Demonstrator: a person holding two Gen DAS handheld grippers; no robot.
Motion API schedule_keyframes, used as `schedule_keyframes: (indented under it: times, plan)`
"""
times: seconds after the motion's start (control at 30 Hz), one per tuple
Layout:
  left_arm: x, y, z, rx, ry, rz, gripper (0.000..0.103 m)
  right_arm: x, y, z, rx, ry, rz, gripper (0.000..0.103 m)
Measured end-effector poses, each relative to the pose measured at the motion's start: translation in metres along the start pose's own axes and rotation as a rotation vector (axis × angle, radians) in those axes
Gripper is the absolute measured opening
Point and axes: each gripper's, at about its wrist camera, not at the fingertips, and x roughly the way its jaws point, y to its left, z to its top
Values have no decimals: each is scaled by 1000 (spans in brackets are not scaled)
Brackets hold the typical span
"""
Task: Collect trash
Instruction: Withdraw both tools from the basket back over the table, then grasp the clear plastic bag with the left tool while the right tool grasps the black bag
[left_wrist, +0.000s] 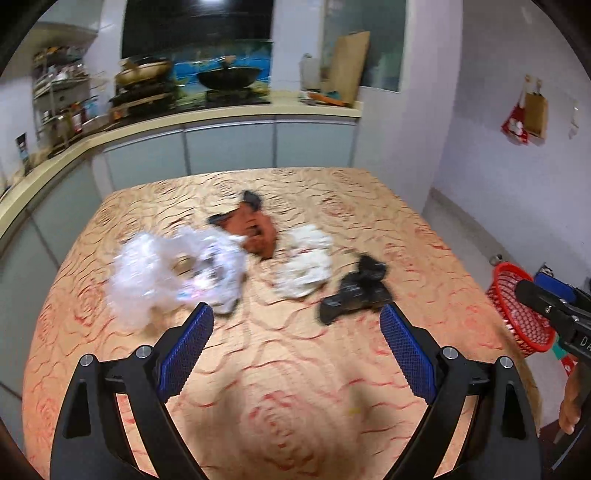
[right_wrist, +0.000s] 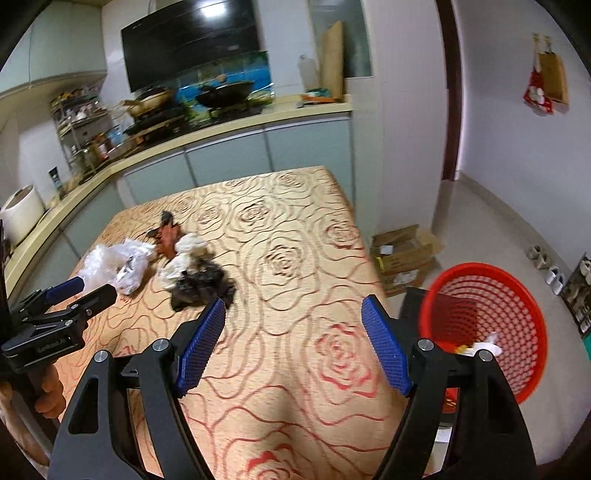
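Several pieces of trash lie mid-table: a white plastic bag (left_wrist: 166, 266) (right_wrist: 110, 264), a brown wrapper (left_wrist: 255, 229) (right_wrist: 168, 236), crumpled white paper (left_wrist: 306, 262) (right_wrist: 188, 251) and a black crumpled bag (left_wrist: 354, 291) (right_wrist: 199, 286). My left gripper (left_wrist: 297, 314) (right_wrist: 88, 290) is open and empty, hovering just short of the pile, between the plastic bag and the black bag. My right gripper (right_wrist: 294, 305) (left_wrist: 535, 286) is open and empty over the table's right part, the black bag just left of its left fingertip. A red mesh basket (right_wrist: 487, 325) (left_wrist: 517, 314) stands on the floor to the right, holding a few scraps.
The table (right_wrist: 295, 387) has a tan cloth with a rose pattern. A kitchen counter (left_wrist: 221, 118) with woks and bottles runs behind and to the left. A cardboard box (right_wrist: 402, 254) sits on the floor past the table's right edge. A hand (right_wrist: 48, 391) holds the left gripper.
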Motion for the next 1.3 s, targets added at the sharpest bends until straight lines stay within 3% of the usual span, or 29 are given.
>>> schedule_keyframes:
  times: [0.27, 0.5, 0.97, 1.3]
  plan:
    - [-5, 66, -9, -95, 14, 103, 88, 17, 22, 4, -26, 22, 38, 77]
    - [-3, 98, -12, -130, 23, 154, 88, 31, 38, 6, -51, 45, 62, 78]
    - [36, 130, 22, -146, 41, 107, 88, 56, 43, 7, -50, 86, 72, 78]
    - [77, 137, 40, -136, 85, 140, 88, 80, 55, 9, -68, 117, 95, 83]
